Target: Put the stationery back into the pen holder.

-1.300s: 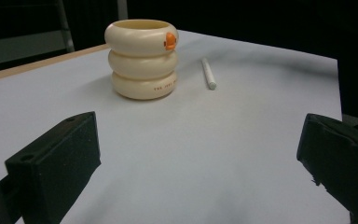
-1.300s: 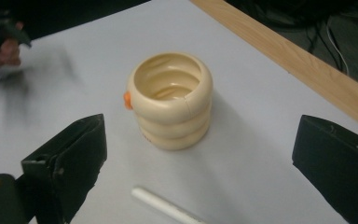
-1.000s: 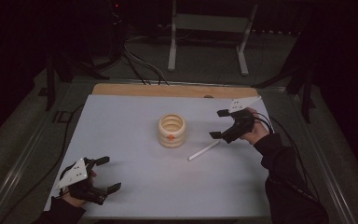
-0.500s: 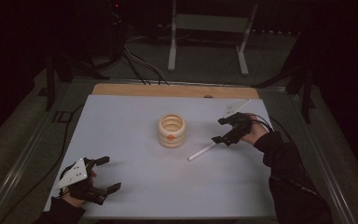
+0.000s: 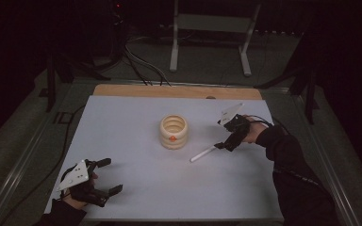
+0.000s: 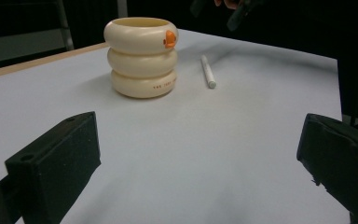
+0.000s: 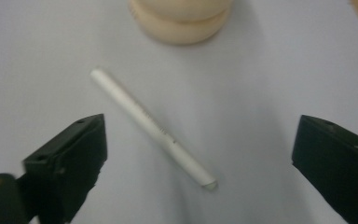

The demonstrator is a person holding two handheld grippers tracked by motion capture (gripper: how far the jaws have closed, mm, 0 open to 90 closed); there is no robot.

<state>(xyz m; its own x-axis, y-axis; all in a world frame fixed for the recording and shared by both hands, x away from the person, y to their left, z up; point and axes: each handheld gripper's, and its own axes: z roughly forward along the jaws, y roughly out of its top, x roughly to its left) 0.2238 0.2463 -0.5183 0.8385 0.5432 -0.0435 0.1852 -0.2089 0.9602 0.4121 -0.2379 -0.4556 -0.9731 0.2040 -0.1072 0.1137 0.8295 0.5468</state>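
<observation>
A cream holder [image 5: 173, 132] of three stacked rings with an orange spot stands mid-table, and the left gripper view shows this holder [image 6: 142, 56] upright. To its right a white pen [image 5: 203, 153] lies flat on the mat. My right gripper [image 5: 222, 136] hovers over the pen's right end. Its jaws have just been opening, and the pen [image 7: 154, 128] lies on the mat between and below them, untouched. The right gripper [image 7: 203, 140] is open. At the near left corner my left gripper [image 5: 112, 176] rests open with nothing in it, facing the holder and pen [image 6: 208, 72].
The white mat [image 5: 122, 122] covers the table, with a wooden strip [image 5: 176, 91] along its far edge. Beyond stand a white frame [image 5: 207, 28] and cables [image 5: 141, 61] on the dark floor. A dark sleeve [image 5: 292, 174] runs along the right side.
My right gripper has dipped slightly and tilted toward the pen's right end. The left gripper, pen and holder have not moved.
</observation>
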